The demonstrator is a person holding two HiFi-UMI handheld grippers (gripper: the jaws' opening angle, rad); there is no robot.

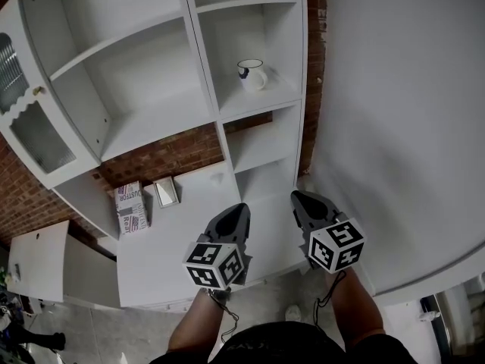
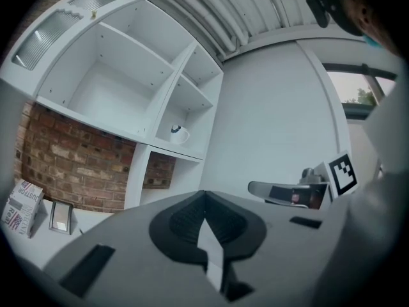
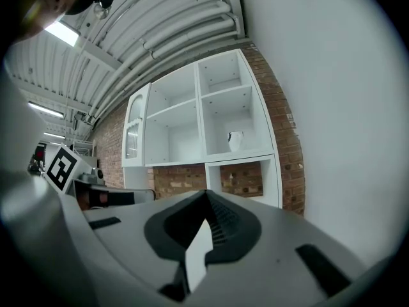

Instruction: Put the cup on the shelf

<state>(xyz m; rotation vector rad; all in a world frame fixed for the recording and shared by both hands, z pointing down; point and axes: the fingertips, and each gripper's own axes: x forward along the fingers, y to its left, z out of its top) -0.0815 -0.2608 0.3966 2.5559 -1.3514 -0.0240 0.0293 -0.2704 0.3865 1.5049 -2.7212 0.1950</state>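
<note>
Nearest us: left gripper and right gripper, both held low in front of the person, above the front of the white bench. They point toward the shelf.

Fingers: in each gripper's own view the two fingers are pressed together tip to tip with nothing between them. Both are empty.

Cup: it stands upright on the shelf, in the right-hand column, in the bay just above the opening that shows brick. It sits alone there, well apart from both grippers. We judge from this layout that the placement is already made (nothing on the bench looks like a second cup).

Other items: a printed box and a small frame stand side by side at the back of the bench, left of the grippers.

Handling notes, our judgement only:
- The cup looks like white glazed ceramic with a dark mark on its side. We expect it to be stiff, fairly light, slick under the pads, and liable to chip if knocked against the shelf wall.
- Its handle seems to face right in the head view, but it is too small to be sure.
- Best hold: one finger inside the rim and one outside, pinching the wall on the side opposite the handle. The handle itself is a second choice, since the cup may swing.
</note>
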